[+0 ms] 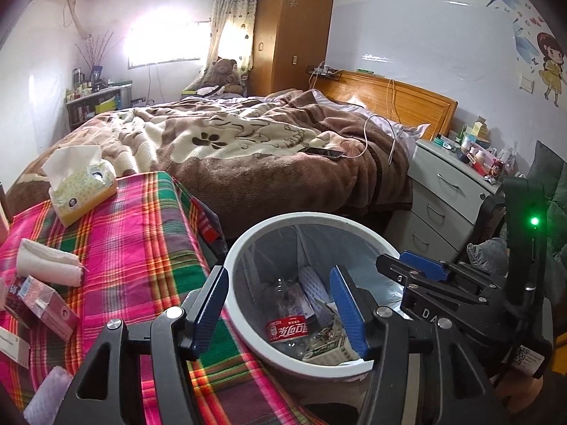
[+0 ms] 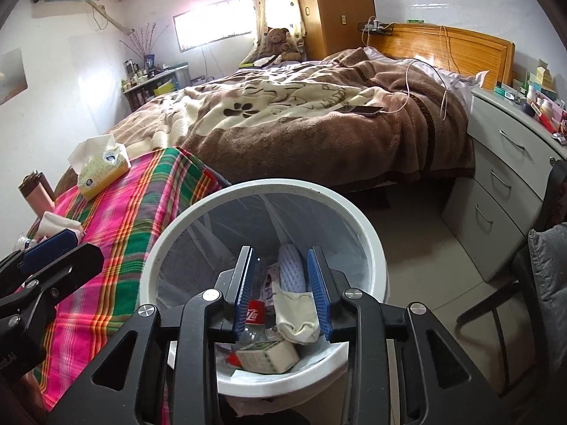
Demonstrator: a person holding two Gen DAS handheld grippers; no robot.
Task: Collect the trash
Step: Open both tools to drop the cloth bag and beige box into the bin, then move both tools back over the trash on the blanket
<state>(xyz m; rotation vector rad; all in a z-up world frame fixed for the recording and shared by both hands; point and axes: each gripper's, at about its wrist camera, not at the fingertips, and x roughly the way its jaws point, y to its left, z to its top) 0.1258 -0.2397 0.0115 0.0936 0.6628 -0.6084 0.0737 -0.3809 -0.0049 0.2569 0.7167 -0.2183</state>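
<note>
A white round trash bin [image 1: 244, 244] [image 2: 368, 233] stands beside a table with a pink plaid cloth [image 1: 134, 248] [image 2: 117, 241]. Inside lie a clear cola bottle with a red label [image 1: 287, 329] [image 2: 256, 313], a small green-and-white carton [image 2: 269, 354], a foam net sleeve [image 2: 291, 269] and a crumpled cream tissue [image 2: 296, 315]. My left gripper [image 1: 280, 311] is open and empty above the bin's near left rim. My right gripper [image 2: 285, 294] is open and empty directly above the bin; it also shows in the left wrist view [image 1: 425, 272].
On the table lie a yellow tissue pack [image 1: 83, 187] [image 2: 102, 168], a folded white cloth [image 1: 46, 262], a pink box [image 1: 42, 304] and a pink flask [image 2: 35, 191]. A bed with a brown blanket [image 1: 248, 148] is behind; grey drawers [image 1: 450, 194] and a chair [image 2: 531, 283] stand right.
</note>
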